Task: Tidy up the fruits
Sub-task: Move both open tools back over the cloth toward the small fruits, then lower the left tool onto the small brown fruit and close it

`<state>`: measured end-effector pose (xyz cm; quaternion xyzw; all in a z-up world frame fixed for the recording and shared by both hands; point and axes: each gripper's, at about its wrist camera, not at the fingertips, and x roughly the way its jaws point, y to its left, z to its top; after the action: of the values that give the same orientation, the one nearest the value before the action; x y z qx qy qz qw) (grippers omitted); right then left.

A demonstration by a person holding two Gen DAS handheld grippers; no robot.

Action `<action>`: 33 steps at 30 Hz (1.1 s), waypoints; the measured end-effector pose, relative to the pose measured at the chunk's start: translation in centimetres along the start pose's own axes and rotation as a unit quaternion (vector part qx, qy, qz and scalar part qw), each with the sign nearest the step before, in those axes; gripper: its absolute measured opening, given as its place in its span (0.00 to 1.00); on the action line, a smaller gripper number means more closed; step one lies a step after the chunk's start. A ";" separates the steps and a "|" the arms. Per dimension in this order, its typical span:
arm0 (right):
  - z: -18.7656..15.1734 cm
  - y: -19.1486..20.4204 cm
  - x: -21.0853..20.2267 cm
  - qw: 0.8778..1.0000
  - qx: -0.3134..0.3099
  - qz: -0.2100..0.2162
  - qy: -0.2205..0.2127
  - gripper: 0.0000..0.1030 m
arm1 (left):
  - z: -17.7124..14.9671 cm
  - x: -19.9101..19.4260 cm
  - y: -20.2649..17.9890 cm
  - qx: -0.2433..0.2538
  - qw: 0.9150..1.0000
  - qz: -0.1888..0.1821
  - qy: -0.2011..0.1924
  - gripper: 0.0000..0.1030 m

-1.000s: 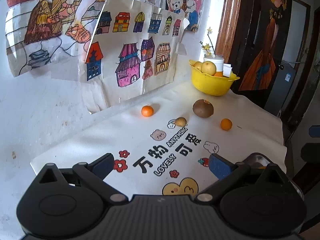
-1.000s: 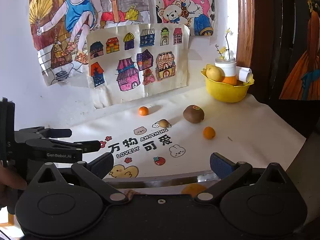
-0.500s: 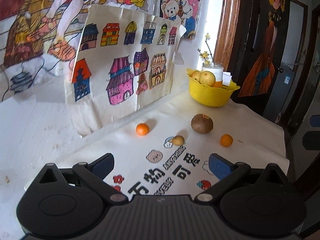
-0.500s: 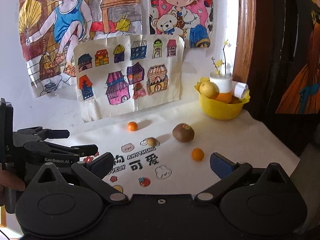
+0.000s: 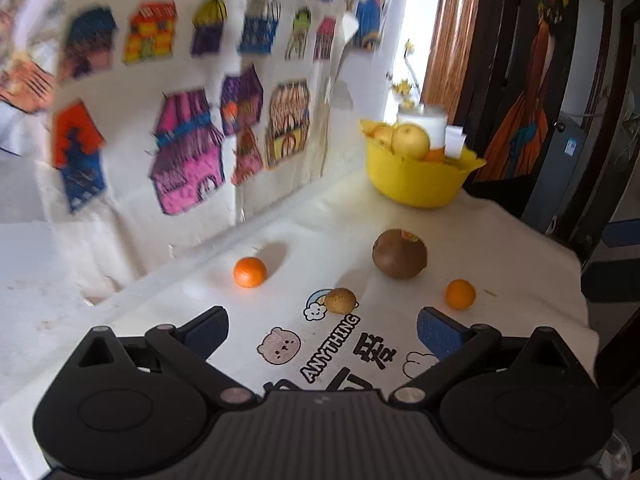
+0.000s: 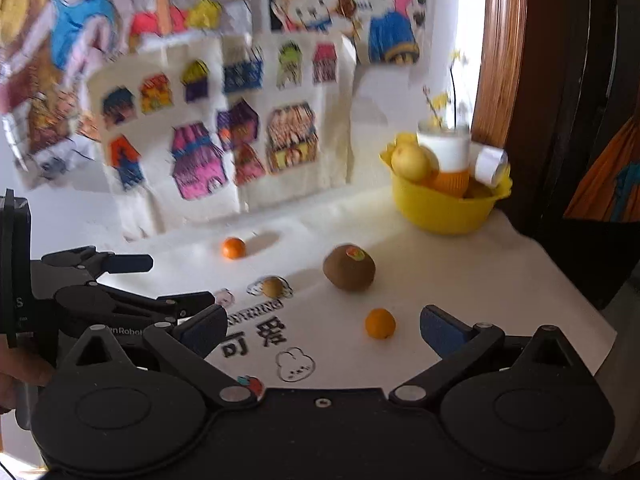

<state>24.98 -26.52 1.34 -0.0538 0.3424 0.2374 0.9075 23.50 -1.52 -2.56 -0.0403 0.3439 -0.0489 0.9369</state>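
1. White cloth printed with cartoon animals and black lettering [image 5: 400, 216] covered the table in the left wrist view, and the left gripper [image 5: 322, 330] hung above its near part with its blue-padded fingers [image 5: 436, 330] spread wide apart, nothing between them.
2. Ahead of it lay a small round orange fruit [image 5: 250, 272] near the cloth's back edge, a tiny brownish-yellow round fruit [image 5: 340, 301] on the printed rainbow cloud, a large brown oval fruit with a sticker [image 5: 399, 254] and a second small orange fruit [image 5: 461, 294] toward the right edge.
3. At the far right corner stood a yellow plastic bowl [image 5: 416, 184] holding pale yellow pears [image 5: 410, 141] and a white cup [image 5: 434, 126].
4. From the right wrist view, the right gripper [image 6: 322, 330] also had its fingers [image 6: 438, 330] wide apart and empty, above the cloth's [image 6: 460, 276] near edge.
5. The left gripper [image 6: 168, 284] showed at the left, open over the cloth.
6. The second small orange fruit [image 6: 380, 323] lay just ahead of the right gripper's fingers, the large brown fruit [image 6: 349, 268] beyond it, the tiny fruit [image 6: 273, 287] and the first orange fruit [image 6: 233, 248] further left, the yellow bowl [image 6: 444, 212] at the far right corner.
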 end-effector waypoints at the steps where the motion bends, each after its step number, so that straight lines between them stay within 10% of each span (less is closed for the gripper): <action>1: -0.1 -0.3 0.7 1.000 0.003 -0.001 0.005 0.99 | 0.0 0.9 0.0 0.000 1.000 0.001 0.006 0.99; 17: -1.7 -5.9 11.7 0.996 0.039 0.003 0.074 0.99 | 0.7 9.9 -0.2 0.000 0.999 -0.003 0.039 0.96; 33: -1.2 -5.4 14.0 0.996 0.034 0.015 0.082 0.99 | 0.8 11.7 -0.4 0.007 0.999 -0.004 0.044 0.87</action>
<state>35.91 -26.10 -9.03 -0.0373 0.4246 0.2339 0.8738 32.86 -3.26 -9.36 -0.0329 0.3839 -0.0570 0.9210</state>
